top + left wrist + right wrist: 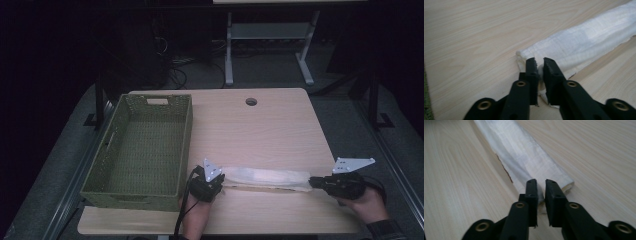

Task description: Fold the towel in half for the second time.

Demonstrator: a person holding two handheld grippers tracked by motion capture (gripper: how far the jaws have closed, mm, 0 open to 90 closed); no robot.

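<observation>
A long, narrow folded white cloth (265, 177) lies flat near the front of the wooden table (260, 130), running left to right. My left gripper (222, 181) is at its left end. In the left gripper view the cloth (586, 40) stretches away to the upper right, and the left gripper (541, 61) has its jaws a narrow gap apart with the cloth's corner bunched between them. My right gripper (312, 182) is at the right end. In the right gripper view the cloth (524, 152) runs off to the upper left, and the right gripper (541, 182) also has its jaws slightly apart over the cloth's edge.
A green woven basket (130, 197) stands empty on the left half of the table, close to my left hand. A round cable hole (251, 101) sits near the table's far edge. Beyond the table are a desk frame and cables on the floor.
</observation>
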